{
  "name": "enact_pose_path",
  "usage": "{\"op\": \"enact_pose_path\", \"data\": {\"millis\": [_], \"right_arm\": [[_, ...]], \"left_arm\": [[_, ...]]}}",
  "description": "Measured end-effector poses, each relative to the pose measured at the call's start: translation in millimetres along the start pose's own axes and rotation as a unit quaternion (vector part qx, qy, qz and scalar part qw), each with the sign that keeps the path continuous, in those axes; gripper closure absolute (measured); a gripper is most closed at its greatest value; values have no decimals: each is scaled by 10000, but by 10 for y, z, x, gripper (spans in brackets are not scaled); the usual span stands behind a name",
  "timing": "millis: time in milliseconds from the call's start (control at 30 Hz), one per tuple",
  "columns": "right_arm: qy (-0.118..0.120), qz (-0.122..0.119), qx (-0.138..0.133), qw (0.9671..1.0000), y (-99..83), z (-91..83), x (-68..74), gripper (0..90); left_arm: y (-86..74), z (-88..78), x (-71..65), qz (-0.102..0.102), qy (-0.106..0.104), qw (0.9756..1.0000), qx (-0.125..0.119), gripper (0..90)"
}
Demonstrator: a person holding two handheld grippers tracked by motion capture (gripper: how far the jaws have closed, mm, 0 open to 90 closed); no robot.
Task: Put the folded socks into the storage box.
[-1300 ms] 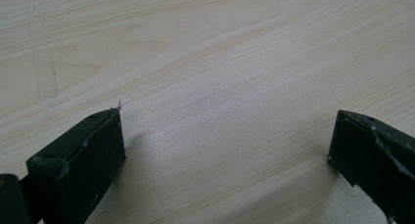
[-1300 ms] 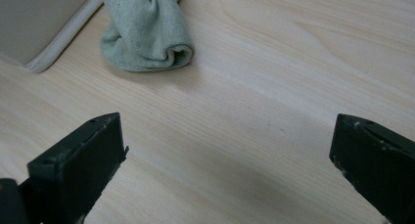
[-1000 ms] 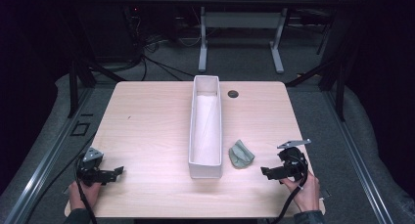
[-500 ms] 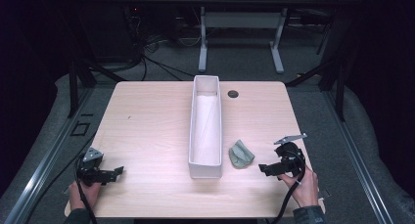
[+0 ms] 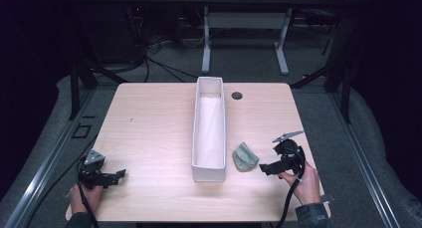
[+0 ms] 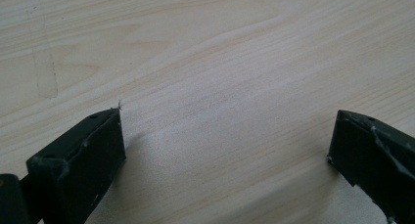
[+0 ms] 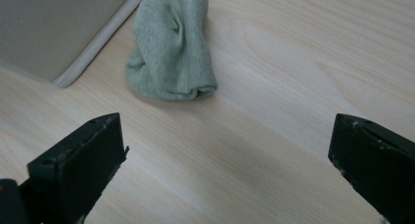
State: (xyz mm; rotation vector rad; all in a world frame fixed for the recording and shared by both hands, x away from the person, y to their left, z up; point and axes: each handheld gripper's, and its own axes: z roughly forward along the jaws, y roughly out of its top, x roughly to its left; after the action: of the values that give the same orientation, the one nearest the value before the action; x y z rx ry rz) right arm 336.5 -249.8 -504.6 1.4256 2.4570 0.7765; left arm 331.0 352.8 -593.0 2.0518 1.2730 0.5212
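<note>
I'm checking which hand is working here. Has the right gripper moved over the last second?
Yes. In the high view the right gripper has shifted left, closing on the grey-green cloth beside the white bin, which stayed put.

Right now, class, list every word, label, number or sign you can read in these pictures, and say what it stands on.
None: no readable text anywhere.
The table, white bin and grey-green sock are bare of print.
Neither the left gripper nor the right gripper bears a legible label.
</note>
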Motion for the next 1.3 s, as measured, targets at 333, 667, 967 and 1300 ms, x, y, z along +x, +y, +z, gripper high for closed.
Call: {"op": "enact_pose_path", "data": {"millis": [333, 667, 967, 1300], "right_arm": [[-40, -173, 99, 9998, 197, 99, 100, 0], [148, -292, 171, 9993, 369, 302, 173, 0], [246, -356, 342, 9985, 456, 528, 233, 0], [184, -507, 549, 9970, 550, 710, 320, 62]], "left_arm": [[0, 0, 0, -1, -1, 10000, 0, 0], [0, 0, 0, -1, -2, 10000, -1, 1], [0, 0, 1, 1, -2, 10000, 1, 1], [0, 0, 0, -4, -2, 10000, 0, 1]]}}
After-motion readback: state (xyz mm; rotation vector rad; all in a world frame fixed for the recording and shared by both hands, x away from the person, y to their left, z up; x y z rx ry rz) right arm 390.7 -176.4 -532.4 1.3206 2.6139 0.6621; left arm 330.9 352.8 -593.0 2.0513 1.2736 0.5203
